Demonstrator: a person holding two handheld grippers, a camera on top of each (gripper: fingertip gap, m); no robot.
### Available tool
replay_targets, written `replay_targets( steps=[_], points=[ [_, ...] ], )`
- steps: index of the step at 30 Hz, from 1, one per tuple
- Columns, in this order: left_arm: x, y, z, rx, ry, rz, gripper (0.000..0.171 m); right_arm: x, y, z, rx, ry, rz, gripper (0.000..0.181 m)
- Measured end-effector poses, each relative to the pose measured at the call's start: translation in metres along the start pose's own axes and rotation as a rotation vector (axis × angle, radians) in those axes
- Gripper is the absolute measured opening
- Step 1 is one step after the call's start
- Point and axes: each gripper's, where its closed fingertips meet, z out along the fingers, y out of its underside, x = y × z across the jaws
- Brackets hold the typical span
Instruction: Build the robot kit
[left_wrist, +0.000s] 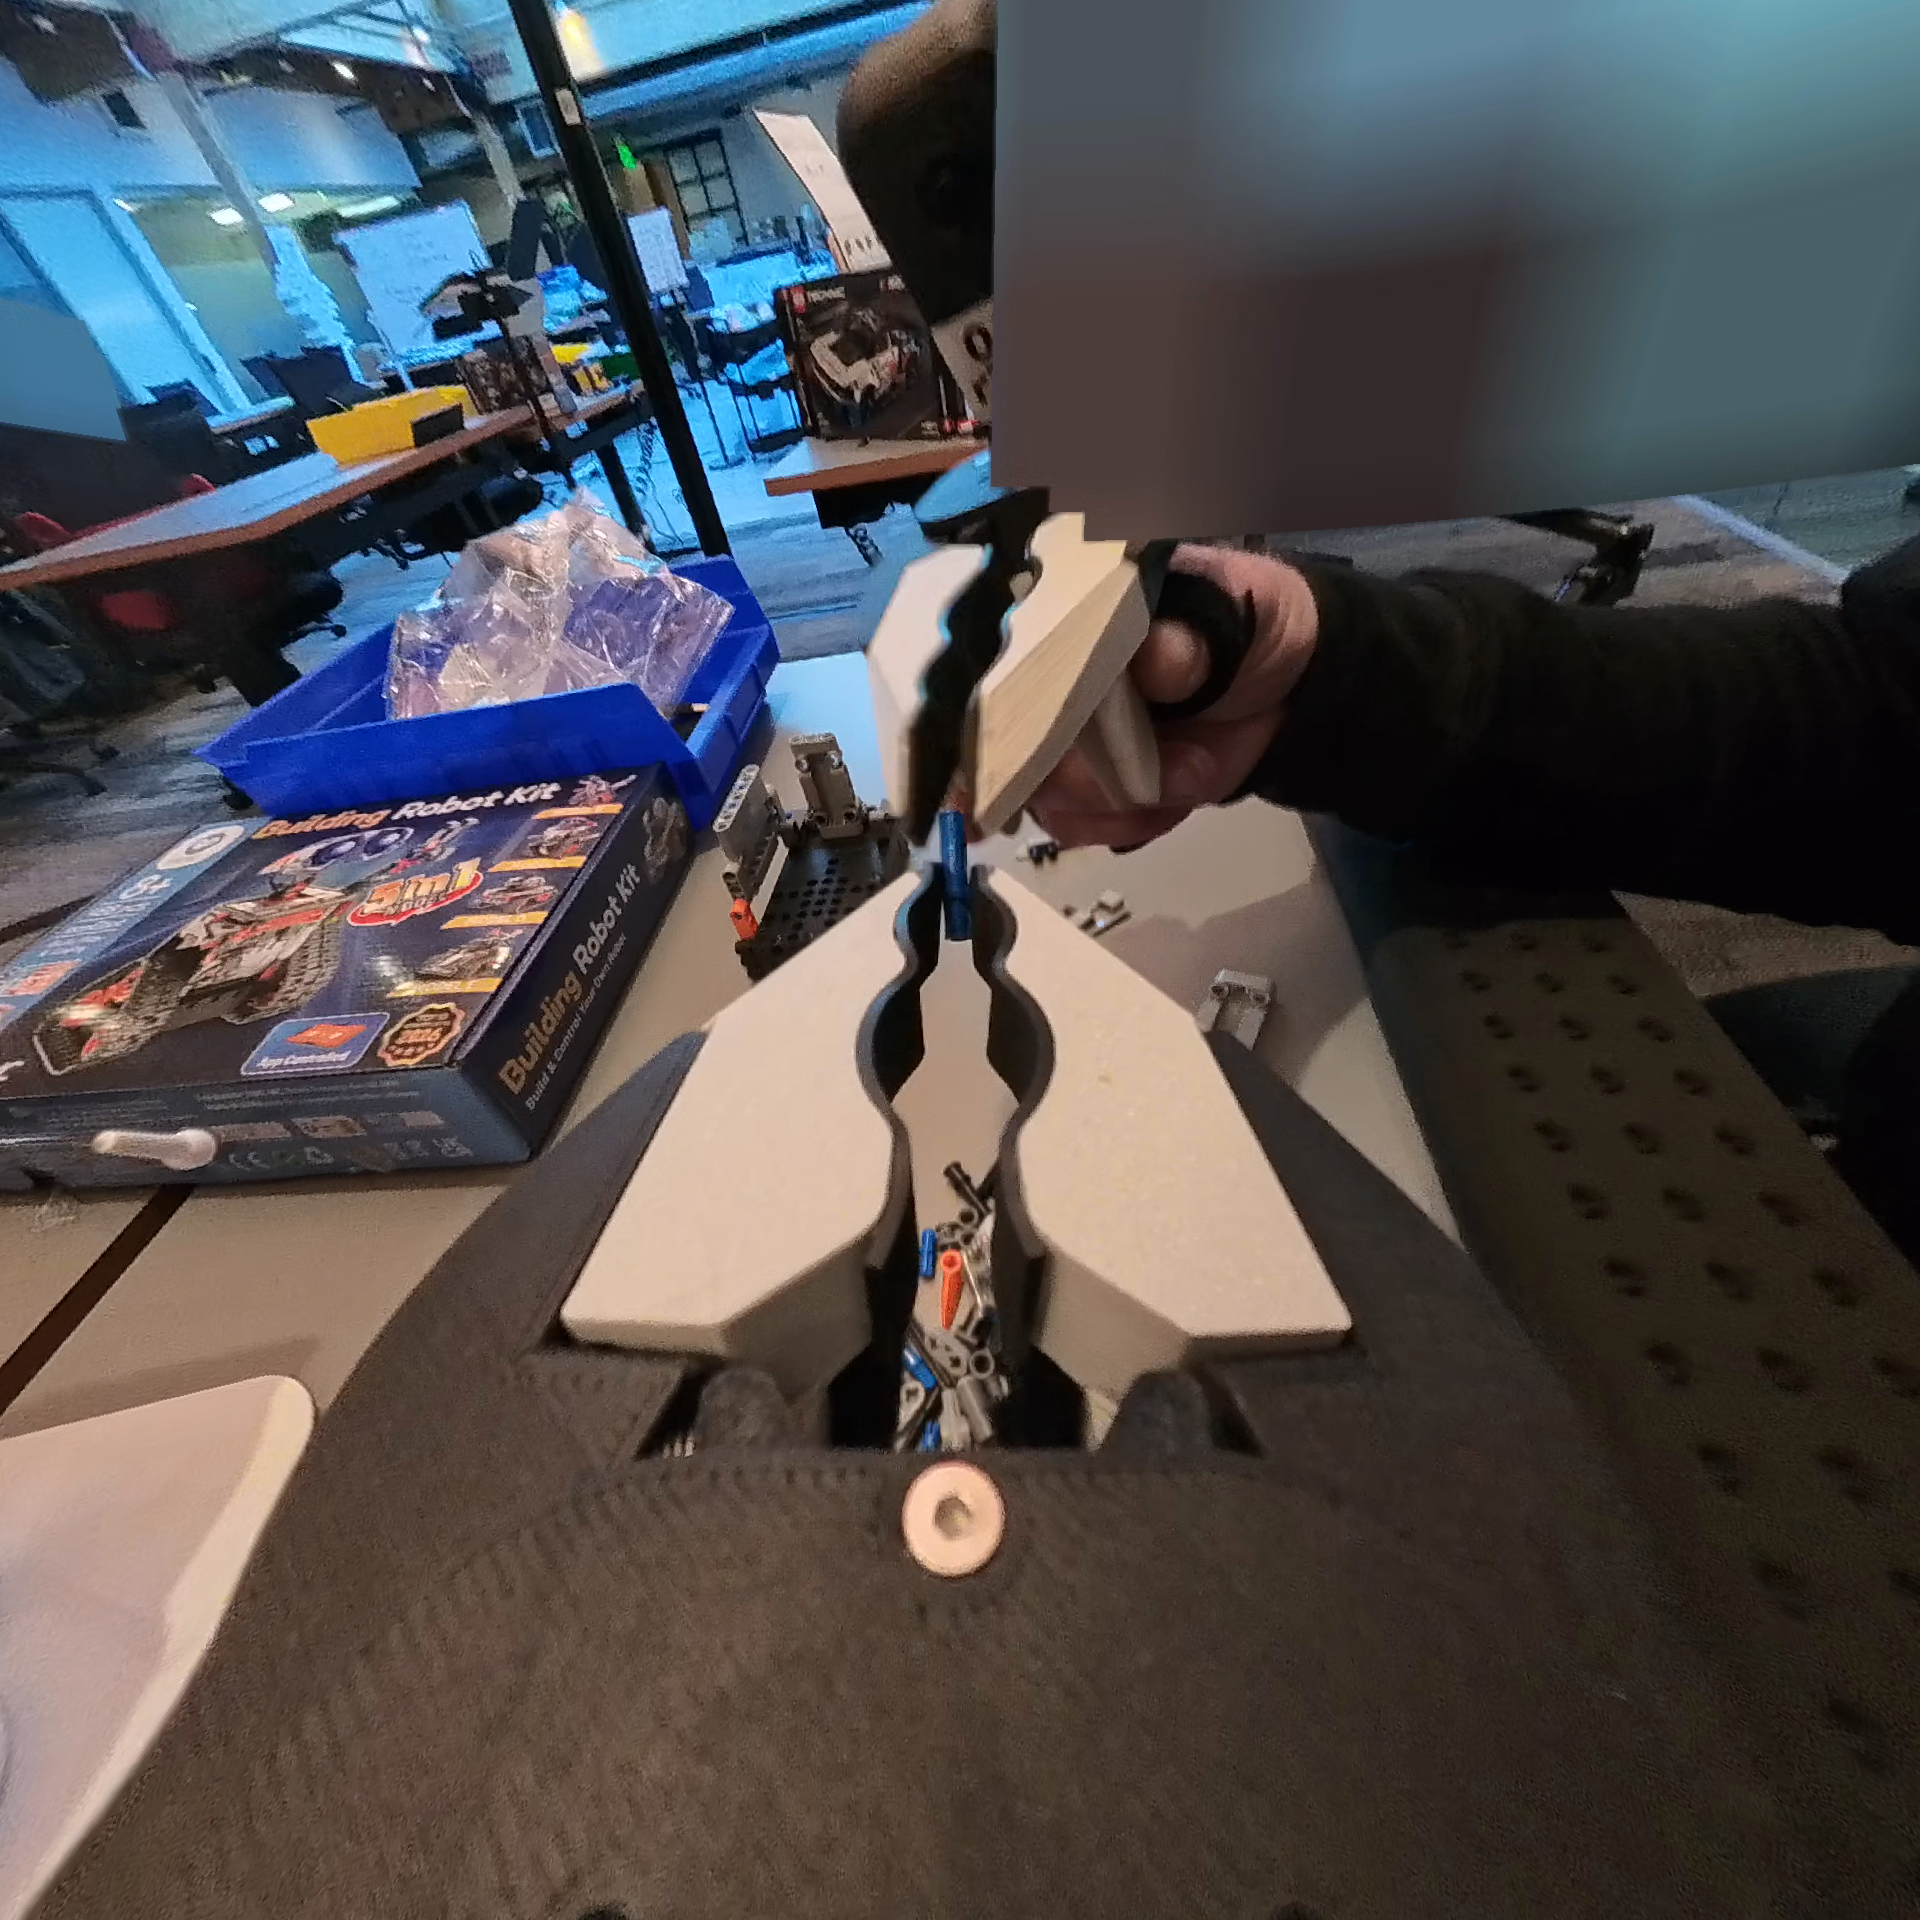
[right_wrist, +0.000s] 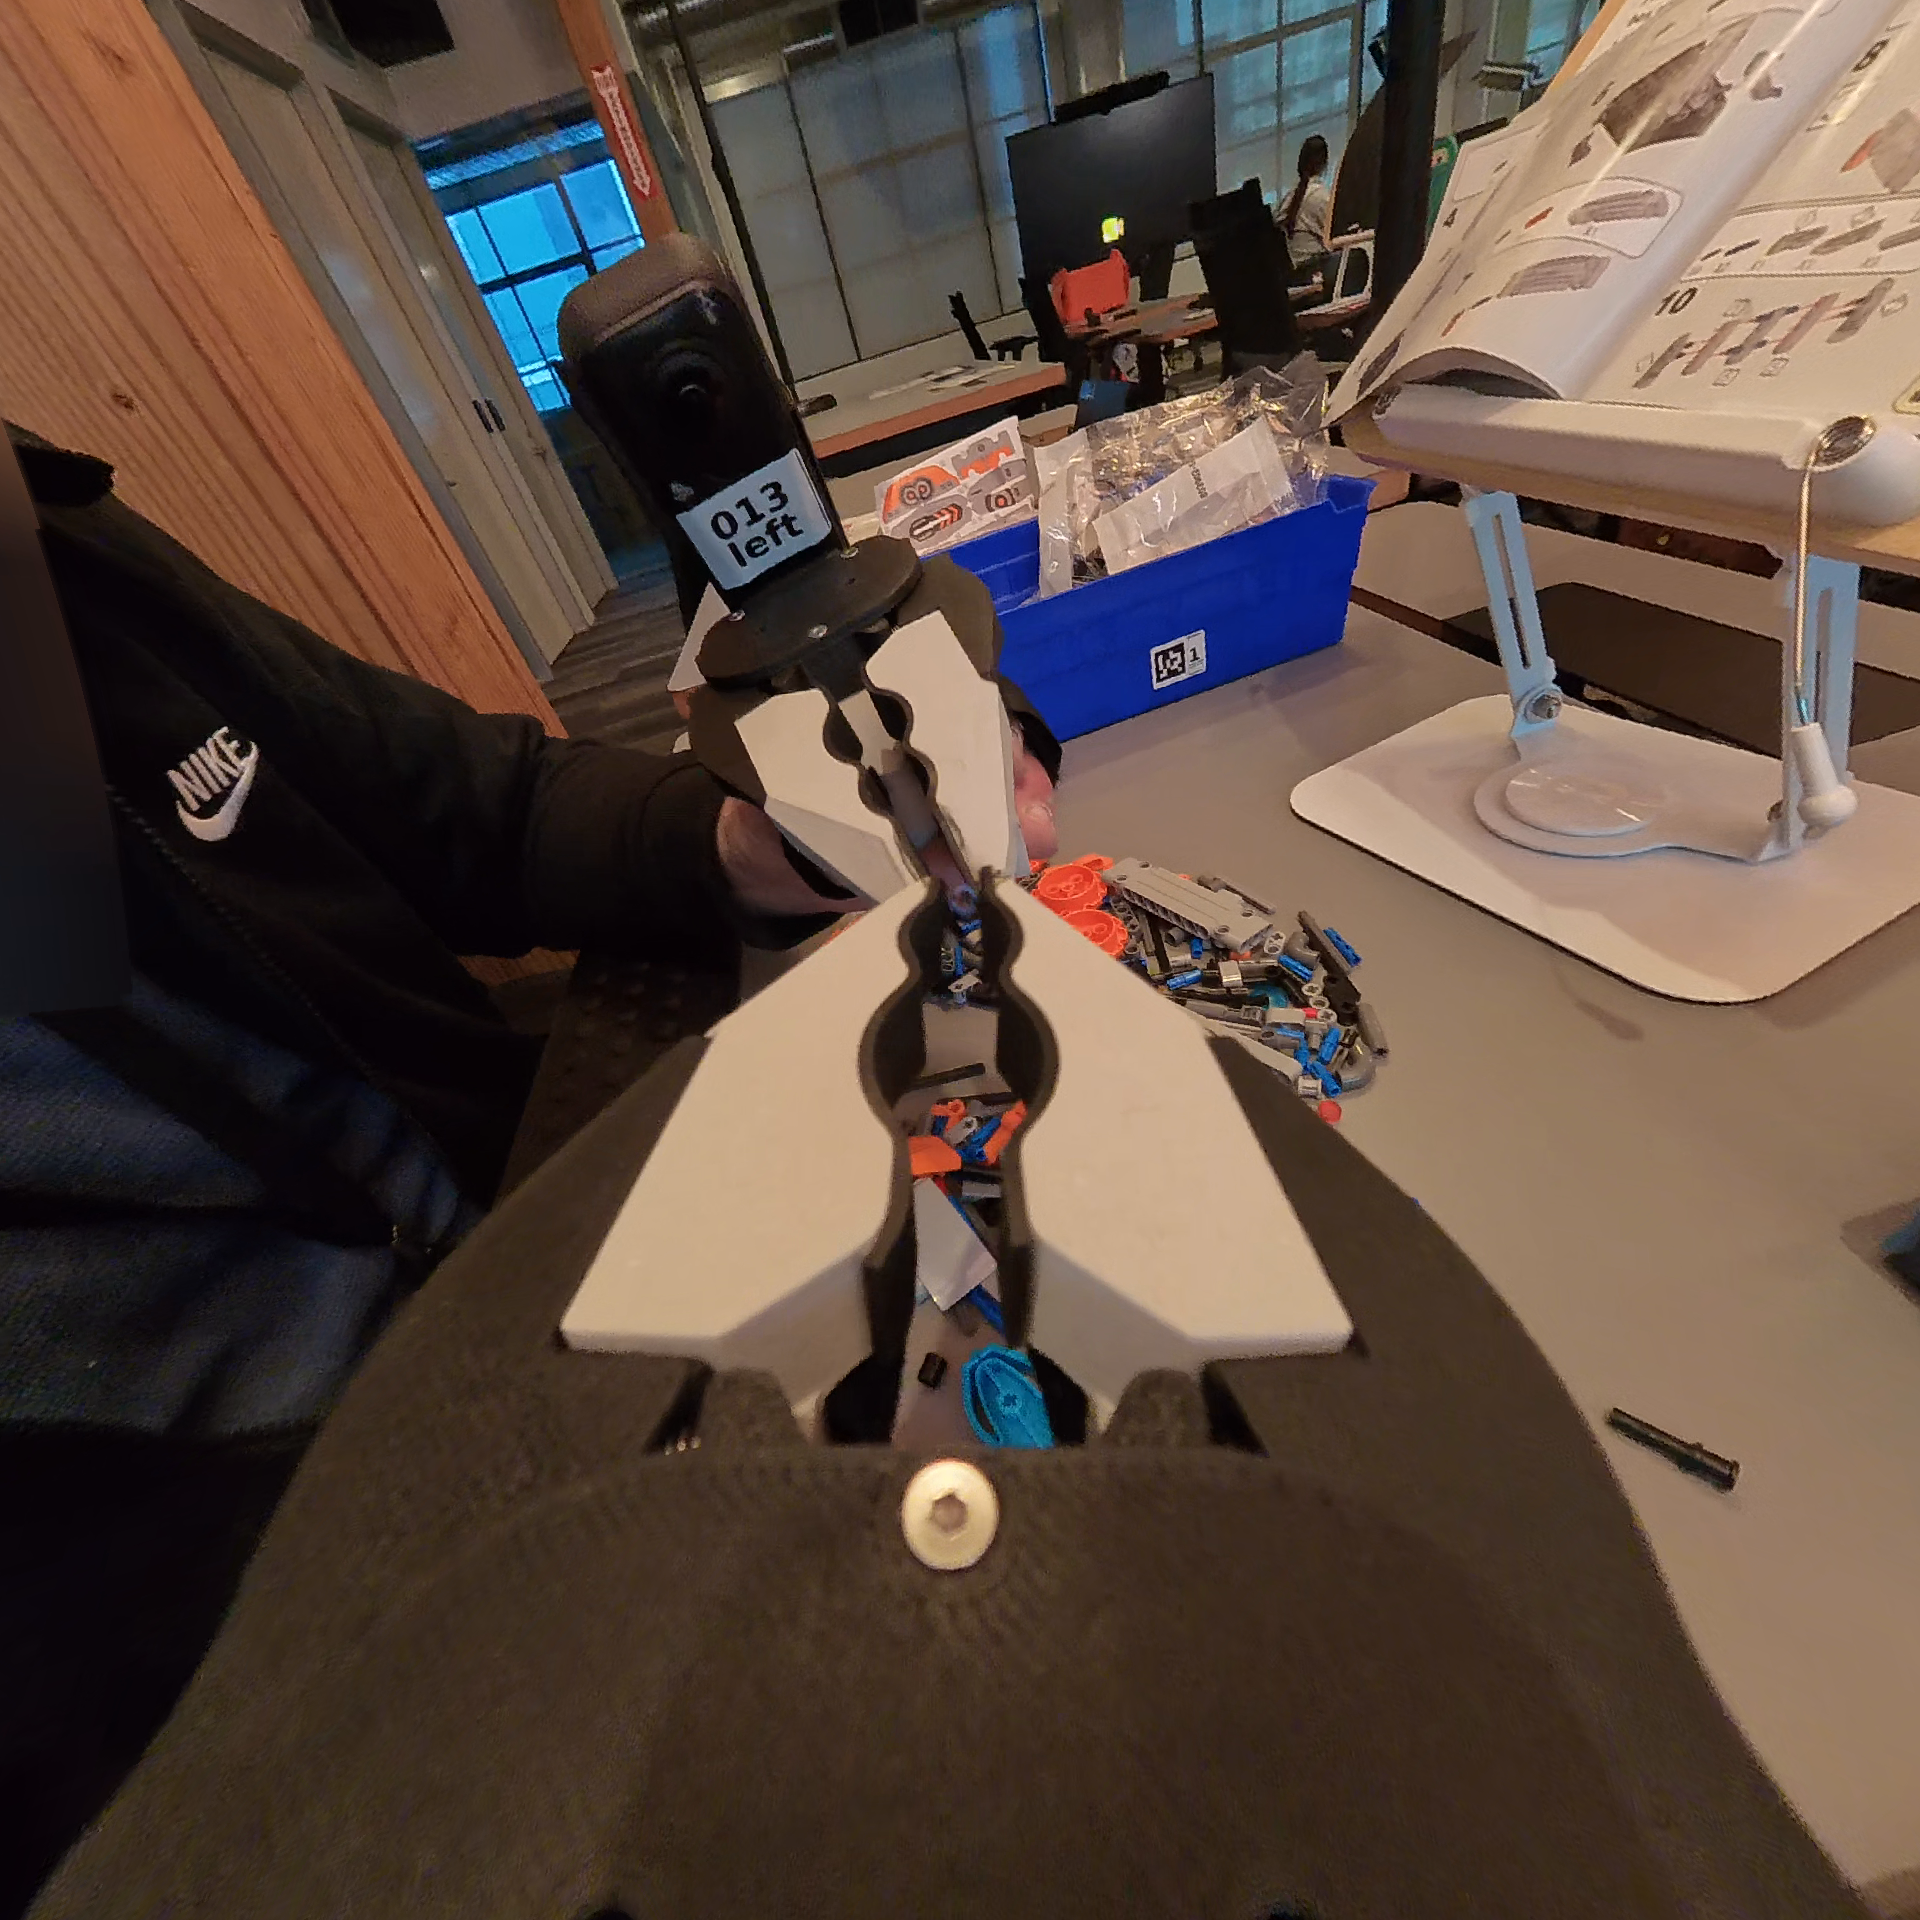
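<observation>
My left claw (left_wrist: 951, 894) and right claw (left_wrist: 940, 821) both pinch one blue pin (left_wrist: 952, 878) above the bench (right_wrist: 1558, 1143); it looks light, stiff, slippery, best gripped at its ends

Matt grey plastic fingers (left_wrist: 790, 1132); glossy blue plastic bin (left_wrist: 499, 727).

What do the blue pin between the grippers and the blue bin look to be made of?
The blue pin, pinched at the tips of the left gripper and met from above by the right gripper, looks like hard moulded plastic: even colour, a slight sheen, crisp ridges. The blue bin also looks like rigid plastic, smooth and semi-glossy, with thin straight walls.
</observation>
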Motion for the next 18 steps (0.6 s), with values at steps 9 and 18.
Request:
replay_targets(
  steps=[9, 18],
  points=[
    [0.001, 0.024, 0.005, -0.101, 0.040, -0.044, 0.002, 0.027, 0.098, -0.072, -0.415, 0.408, -0.034, 0.011],
    [0.008, 0.040, 0.015, -0.165, 0.071, -0.060, 0.002, 0.039, 0.171, -0.086, -0.710, 0.510, -0.057, 0.007]
  ],
)
